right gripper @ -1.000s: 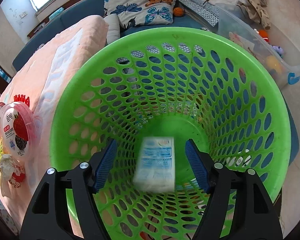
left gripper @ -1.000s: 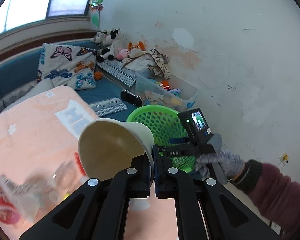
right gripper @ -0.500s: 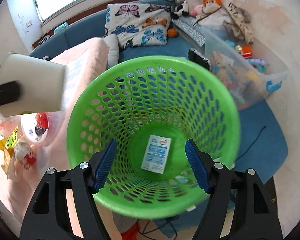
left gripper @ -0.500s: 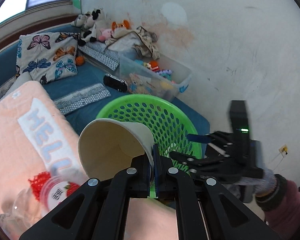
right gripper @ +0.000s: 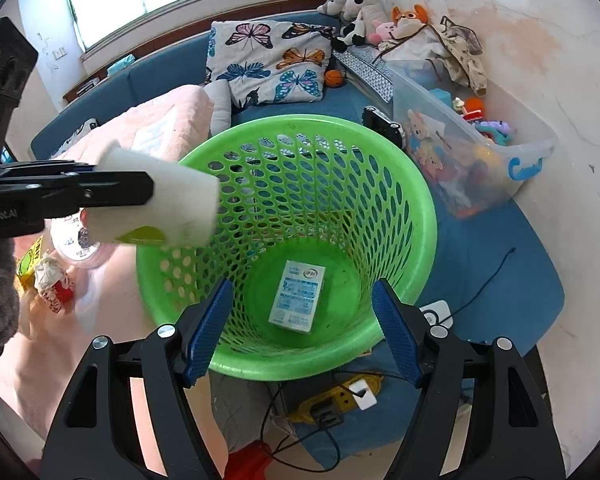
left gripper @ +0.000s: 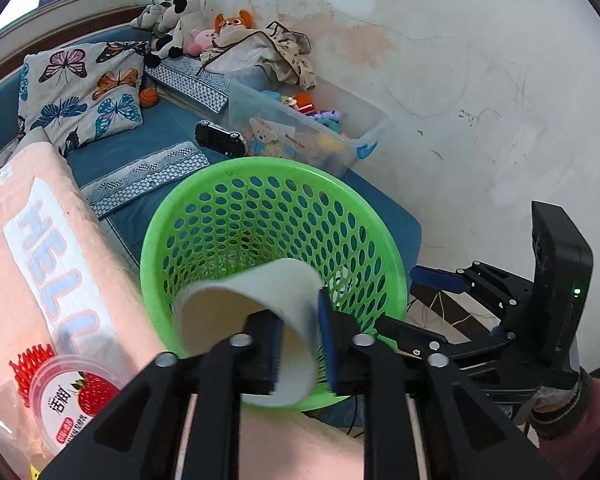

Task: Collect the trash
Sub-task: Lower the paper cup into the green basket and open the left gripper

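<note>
A white paper cup [left gripper: 256, 320] lies sideways between my left gripper's [left gripper: 300, 340] fingers, which have parted; its wall is blurred and hangs over the near rim of the green mesh basket [left gripper: 372, 236]. In the right wrist view the cup [right gripper: 172, 208] sits over the basket's left rim [right gripper: 428, 216]. A blue-and-white carton [right gripper: 298, 296] lies on the basket bottom. My right gripper [right gripper: 302, 328] is open and empty above the basket.
A strawberry yoghurt tub [left gripper: 66, 398] and crumpled wrappers [right gripper: 46, 276] lie on the pink blanket [left gripper: 32, 280] at left. A clear toy bin [right gripper: 472, 160] stands by the wall. A yellow power strip [right gripper: 340, 396] and cables lie on the floor below the basket.
My left gripper's fingers have opened from a tight pinch on the cup's rim, and the cup has moved over the basket. My right gripper has drawn back higher; the carton lies still inside.
</note>
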Motion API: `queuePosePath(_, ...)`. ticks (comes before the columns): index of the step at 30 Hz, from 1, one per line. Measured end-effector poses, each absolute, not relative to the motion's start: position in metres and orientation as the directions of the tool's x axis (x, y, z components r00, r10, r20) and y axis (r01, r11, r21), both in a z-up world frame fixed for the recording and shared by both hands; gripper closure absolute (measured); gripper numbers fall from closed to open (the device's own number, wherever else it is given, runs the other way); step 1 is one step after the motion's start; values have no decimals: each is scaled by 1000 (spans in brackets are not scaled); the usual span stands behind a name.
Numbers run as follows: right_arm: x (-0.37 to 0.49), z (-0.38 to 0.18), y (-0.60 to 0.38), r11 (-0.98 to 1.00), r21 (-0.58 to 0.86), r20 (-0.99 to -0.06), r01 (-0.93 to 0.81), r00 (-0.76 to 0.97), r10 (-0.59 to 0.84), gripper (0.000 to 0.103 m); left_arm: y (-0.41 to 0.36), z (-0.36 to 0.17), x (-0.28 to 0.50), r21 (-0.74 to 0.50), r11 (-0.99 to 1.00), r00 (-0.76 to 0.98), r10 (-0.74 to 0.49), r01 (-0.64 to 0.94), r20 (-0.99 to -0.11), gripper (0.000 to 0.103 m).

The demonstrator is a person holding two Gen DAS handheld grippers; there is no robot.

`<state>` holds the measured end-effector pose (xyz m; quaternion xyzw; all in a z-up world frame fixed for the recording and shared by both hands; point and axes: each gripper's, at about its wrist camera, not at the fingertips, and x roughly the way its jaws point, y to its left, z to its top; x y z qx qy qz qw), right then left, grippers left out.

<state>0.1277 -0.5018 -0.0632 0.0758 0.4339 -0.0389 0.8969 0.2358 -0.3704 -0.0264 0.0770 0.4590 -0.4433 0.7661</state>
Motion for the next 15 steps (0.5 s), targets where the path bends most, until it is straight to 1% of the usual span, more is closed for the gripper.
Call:
queuePosePath(1, 127, -63, -501, 985, 107, -783, 135, 622, 0, 31, -370, -27, 235, -294, 593, 180, -611, 750, -771, 75)
queuePosePath(2, 126, -62, -501, 985, 109, -782, 135, 623, 1, 31, -368, -27, 234, -296, 590, 181, -615, 751, -767, 72)
queuePosePath(3, 125, -62, -499, 985, 111, -781, 134, 625, 3, 31, -366, -26, 232, -294, 591, 187, -617, 751, -764, 67)
queuePosePath(4, 124, -61, -498, 985, 112, -779, 131, 627, 5, 31, -363, -24, 230, -293, 588, 191, -623, 754, -758, 58)
queuePosePath(5, 123, -61, -497, 985, 111, -779, 129, 628, 6, 31, -361, -22, 229, -293, 586, 194, -627, 755, -755, 54)
queuePosePath(6, 123, -61, -495, 986, 109, -779, 130, 627, 4, 31, -359, -20, 227, -287, 588, 203, -628, 756, -752, 52)
queuePosePath(10, 121, -58, -487, 986, 115, -775, 118, 632, 14, 31, -342, -10, 223, -295, 595, 221, -641, 748, -735, 52)
queuePosePath(13, 119, -52, -478, 987, 130, -762, 98, 647, 36, 31, -315, 1, 215, -289, 613, 259, -648, 735, -716, 52)
queuePosePath(15, 118, -48, -471, 988, 134, -752, 82, 658, 47, 29, -298, 6, 209, -281, 625, 285, -648, 728, -706, 52)
